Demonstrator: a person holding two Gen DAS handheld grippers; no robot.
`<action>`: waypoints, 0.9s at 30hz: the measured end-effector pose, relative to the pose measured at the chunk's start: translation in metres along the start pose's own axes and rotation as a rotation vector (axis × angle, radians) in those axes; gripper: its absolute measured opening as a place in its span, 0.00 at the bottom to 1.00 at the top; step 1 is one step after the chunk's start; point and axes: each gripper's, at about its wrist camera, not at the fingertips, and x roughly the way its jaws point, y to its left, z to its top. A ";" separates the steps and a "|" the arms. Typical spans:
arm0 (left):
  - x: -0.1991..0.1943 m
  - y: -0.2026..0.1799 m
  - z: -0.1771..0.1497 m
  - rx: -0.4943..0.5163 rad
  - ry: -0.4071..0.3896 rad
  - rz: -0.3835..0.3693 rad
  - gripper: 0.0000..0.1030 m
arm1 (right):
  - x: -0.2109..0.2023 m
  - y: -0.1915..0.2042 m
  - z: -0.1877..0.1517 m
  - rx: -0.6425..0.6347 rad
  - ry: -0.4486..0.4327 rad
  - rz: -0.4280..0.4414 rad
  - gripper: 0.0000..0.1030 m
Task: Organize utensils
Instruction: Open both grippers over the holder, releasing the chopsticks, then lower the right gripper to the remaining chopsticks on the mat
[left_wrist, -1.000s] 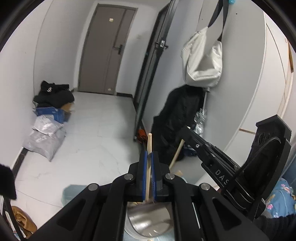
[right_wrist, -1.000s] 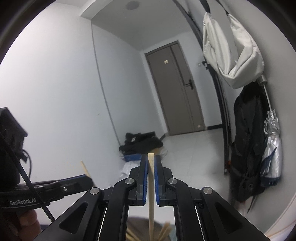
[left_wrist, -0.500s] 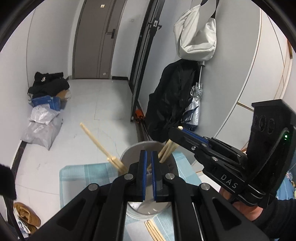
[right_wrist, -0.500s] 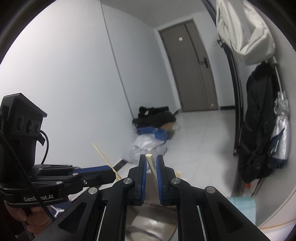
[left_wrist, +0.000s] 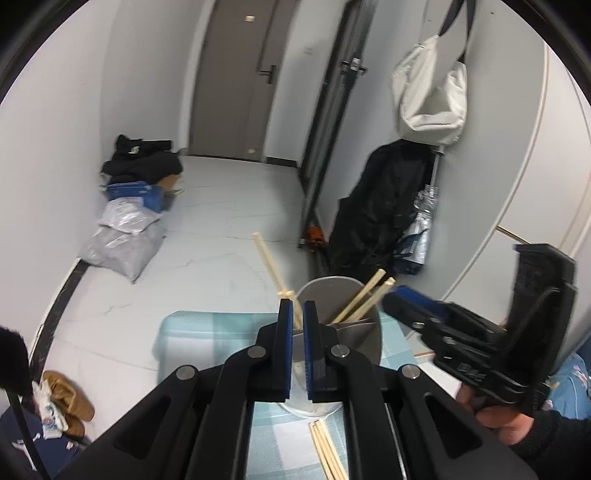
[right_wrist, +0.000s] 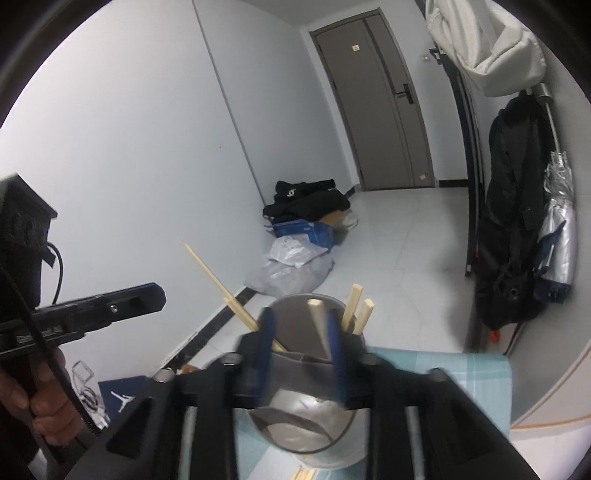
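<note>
Both tongs hover above the metal cup (left_wrist: 338, 332). The left gripper (left_wrist: 298, 314) shows a narrow empty gap; the right gripper (right_wrist: 300, 325) is spread wide, empty. Chopsticks (right_wrist: 352, 308) lean inside; more chopsticks (left_wrist: 327, 450) wait on the checked cloth (left_wrist: 207, 332).

The left gripper (left_wrist: 298, 314) points forward, its blue-padded jaws a narrow gap apart with nothing between them. The right gripper (right_wrist: 301, 325) is spread wide, blurred. A bare hand (right_wrist: 44, 402) grips each handle.

leaning chopsticks (left_wrist: 360, 301) crowd metal holder (right_wrist: 295, 314) mouth, divider splits it
</note>
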 end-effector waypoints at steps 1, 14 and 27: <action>-0.002 0.000 0.000 -0.007 0.000 0.012 0.02 | -0.005 0.001 0.000 0.002 -0.009 -0.002 0.40; -0.035 -0.008 -0.021 -0.051 -0.091 0.113 0.72 | -0.061 0.019 -0.016 -0.003 -0.039 -0.030 0.58; -0.047 -0.017 -0.055 -0.072 -0.159 0.202 0.89 | -0.095 0.030 -0.069 -0.009 0.010 -0.070 0.67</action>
